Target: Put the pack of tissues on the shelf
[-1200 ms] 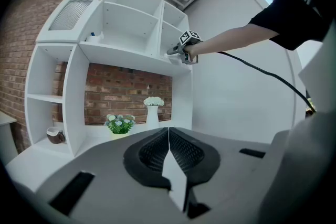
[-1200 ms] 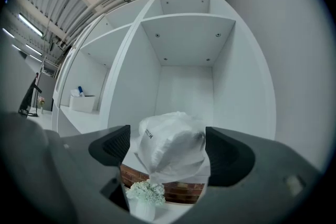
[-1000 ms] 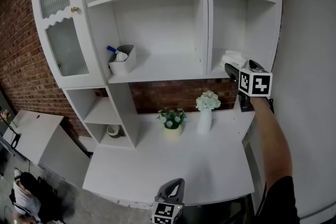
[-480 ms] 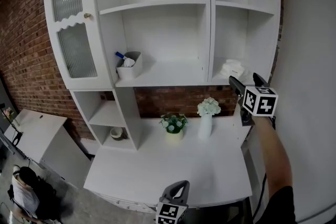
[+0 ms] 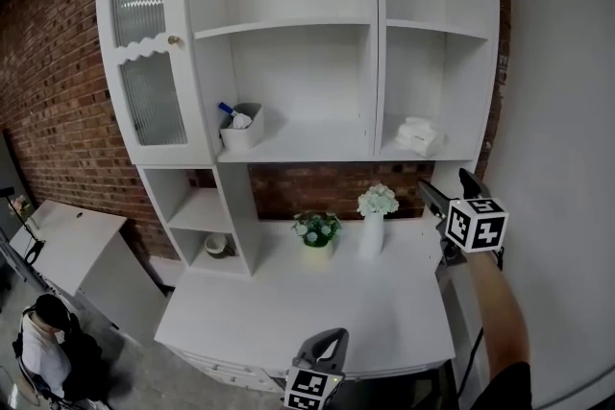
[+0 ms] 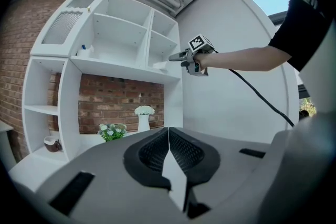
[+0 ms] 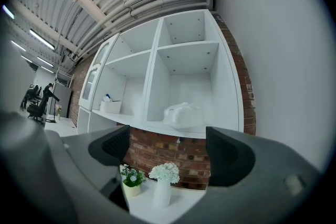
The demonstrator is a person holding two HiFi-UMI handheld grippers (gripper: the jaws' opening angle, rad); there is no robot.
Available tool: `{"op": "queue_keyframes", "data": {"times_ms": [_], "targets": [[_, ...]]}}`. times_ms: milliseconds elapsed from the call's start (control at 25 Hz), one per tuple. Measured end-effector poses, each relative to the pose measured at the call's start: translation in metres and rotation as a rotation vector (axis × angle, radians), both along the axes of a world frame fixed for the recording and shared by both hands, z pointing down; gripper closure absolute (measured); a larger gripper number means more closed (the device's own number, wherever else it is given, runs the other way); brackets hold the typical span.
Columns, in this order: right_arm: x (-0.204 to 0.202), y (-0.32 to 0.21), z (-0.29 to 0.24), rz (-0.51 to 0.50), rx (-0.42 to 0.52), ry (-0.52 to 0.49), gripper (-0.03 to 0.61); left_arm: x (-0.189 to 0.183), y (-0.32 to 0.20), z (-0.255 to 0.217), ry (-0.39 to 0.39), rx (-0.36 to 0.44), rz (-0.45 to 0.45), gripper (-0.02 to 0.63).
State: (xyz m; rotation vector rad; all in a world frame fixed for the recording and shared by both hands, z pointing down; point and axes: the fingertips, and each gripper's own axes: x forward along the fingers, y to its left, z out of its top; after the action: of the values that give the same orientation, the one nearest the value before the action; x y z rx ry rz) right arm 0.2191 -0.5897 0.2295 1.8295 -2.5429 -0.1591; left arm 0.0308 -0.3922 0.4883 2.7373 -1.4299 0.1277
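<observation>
The white pack of tissues point(image 5: 417, 136) lies on the right-hand shelf point(image 5: 432, 155) of the white cabinet, also seen as the tissues point(image 7: 182, 115) in the right gripper view. My right gripper point(image 5: 444, 195) hangs open below and in front of that shelf, apart from the pack, with nothing between its jaws. It shows as the right gripper point(image 6: 177, 56) in the left gripper view too. My left gripper point(image 5: 324, 345) sits low at the near edge of the desk, jaws pressed shut and empty.
A white vase of flowers point(image 5: 373, 219) and a small potted plant point(image 5: 316, 232) stand on the desk point(image 5: 317, 302) under the shelves. A white bin point(image 5: 240, 124) sits on the middle shelf. A glass door point(image 5: 152, 62) closes the left cabinet. A white wall point(image 5: 557, 130) runs along the right.
My right gripper has drawn back and down from the shelf, leaving the tissues lying there. The head view has tilted up. The left gripper has stayed put.
</observation>
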Motion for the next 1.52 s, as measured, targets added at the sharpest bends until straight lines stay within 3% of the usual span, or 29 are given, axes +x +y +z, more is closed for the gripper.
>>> {"op": "queue_keyframes", "data": {"times_ms": [280,520,760,1240,1520], "targets": [[-0.006,0.053,-0.004,-0.065,0.031,-0.053,0.141,0.01,0.02,0.001,0.001,-0.009,0.028,0.601],[-0.024,0.103,0.015,-0.108,0.076,0.03,0.146,0.012,0.028,0.003,0.035,0.005,0.028,0.601],[-0.029,0.14,0.062,-0.097,0.033,0.043,0.146,0.015,0.04,-0.006,0.037,0.018,0.031,0.601],[-0.008,0.194,0.098,-0.031,-0.009,0.029,0.147,0.02,0.06,-0.01,0.041,0.033,0.051,0.601],[-0.018,0.218,0.149,-0.048,-0.103,-0.011,0.204,0.026,0.071,-0.014,0.045,0.034,0.056,0.601]]}}
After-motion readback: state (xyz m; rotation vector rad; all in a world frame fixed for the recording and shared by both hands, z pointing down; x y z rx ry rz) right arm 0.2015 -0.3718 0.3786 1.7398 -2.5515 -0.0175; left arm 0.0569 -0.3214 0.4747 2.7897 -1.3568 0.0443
